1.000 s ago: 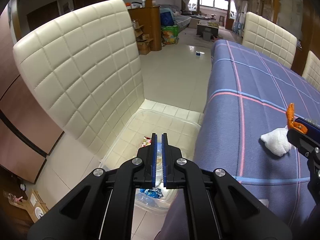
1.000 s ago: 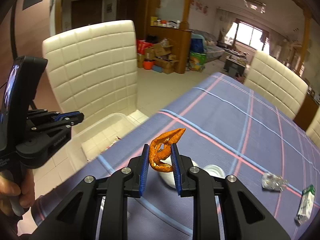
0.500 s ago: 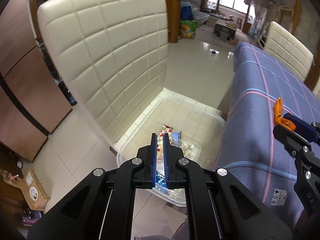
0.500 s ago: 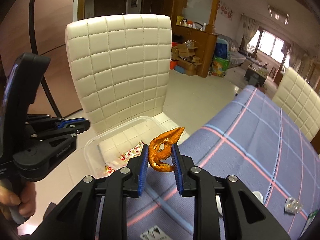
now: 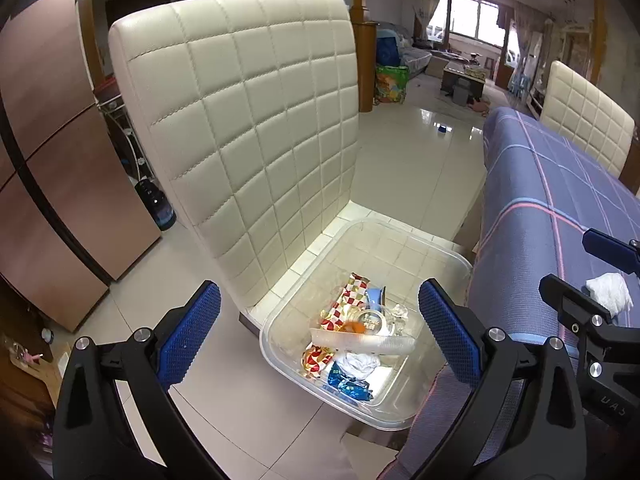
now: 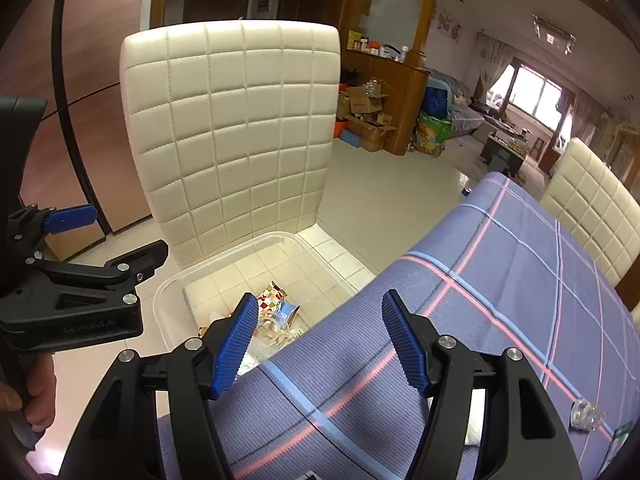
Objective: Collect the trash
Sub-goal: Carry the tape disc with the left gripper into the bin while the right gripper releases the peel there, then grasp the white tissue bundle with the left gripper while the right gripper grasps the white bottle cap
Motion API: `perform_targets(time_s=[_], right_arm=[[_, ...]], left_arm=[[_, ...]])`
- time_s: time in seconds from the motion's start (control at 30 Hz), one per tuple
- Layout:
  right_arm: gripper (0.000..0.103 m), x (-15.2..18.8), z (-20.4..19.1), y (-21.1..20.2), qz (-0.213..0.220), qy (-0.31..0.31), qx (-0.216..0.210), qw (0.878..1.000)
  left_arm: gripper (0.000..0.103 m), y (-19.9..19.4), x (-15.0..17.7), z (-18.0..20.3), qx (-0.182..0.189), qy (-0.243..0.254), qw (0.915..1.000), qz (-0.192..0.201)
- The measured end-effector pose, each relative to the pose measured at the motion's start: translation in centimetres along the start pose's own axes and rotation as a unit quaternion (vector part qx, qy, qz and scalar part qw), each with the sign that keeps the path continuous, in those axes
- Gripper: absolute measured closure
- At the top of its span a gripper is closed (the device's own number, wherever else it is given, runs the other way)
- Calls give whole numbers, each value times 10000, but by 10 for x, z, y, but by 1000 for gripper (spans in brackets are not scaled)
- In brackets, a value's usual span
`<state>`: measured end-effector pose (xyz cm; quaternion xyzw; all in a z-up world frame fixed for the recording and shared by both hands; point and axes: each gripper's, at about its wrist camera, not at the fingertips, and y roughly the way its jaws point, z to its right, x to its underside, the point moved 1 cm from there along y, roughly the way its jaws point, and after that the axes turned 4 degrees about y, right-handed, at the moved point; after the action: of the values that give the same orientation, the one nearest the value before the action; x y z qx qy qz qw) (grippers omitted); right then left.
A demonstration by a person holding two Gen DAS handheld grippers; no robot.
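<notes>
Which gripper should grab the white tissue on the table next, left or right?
Probably the right. The right gripper is open and empty over the table, and in the left view its fingers sit right beside the tissue. The left gripper, also open, hangs over the bin on the chair.

Ahead of the spread left gripper (image 5: 318, 336) the clear bin (image 5: 424, 242) lies open from above; the chair back (image 5: 248, 140) walls its far-left side, and the table edge (image 5: 516, 240) crowds its right.
</notes>
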<state>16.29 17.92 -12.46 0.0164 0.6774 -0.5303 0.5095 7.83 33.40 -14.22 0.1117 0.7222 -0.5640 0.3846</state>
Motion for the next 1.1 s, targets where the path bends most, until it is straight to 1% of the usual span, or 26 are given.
perform_targets(time_s=[0.17, 0.27, 0.4, 0.6, 0.8, 0.97, 1.1], right_arm=[[40, 3, 9, -8, 6, 101, 57, 9999], [40, 7, 17, -15, 33, 185, 103, 9998], [40, 15, 36, -31, 89, 423, 188, 9989], [40, 36, 79, -56, 116, 885, 468, 9949], [40, 63, 123, -77, 75, 1274, 807, 9885], [40, 85, 149, -91, 29, 1374, 1085, 9845], [40, 99, 166, -98, -10, 1480, 1160, 9822]], left_arm=[[5, 0, -1, 6, 138, -39, 9999, -78], [5, -3, -3, 14, 135, 59, 9999, -54], [4, -13, -5, 30, 232, 171, 9996, -7], [4, -30, -8, 74, 504, 556, 9971, 105], [4, -43, -4, 125, 802, 953, 9921, 140], [4, -46, 0, 164, 1172, 1200, 9858, 44], [4, -47, -1, 197, 1422, 1422, 9796, -9]])
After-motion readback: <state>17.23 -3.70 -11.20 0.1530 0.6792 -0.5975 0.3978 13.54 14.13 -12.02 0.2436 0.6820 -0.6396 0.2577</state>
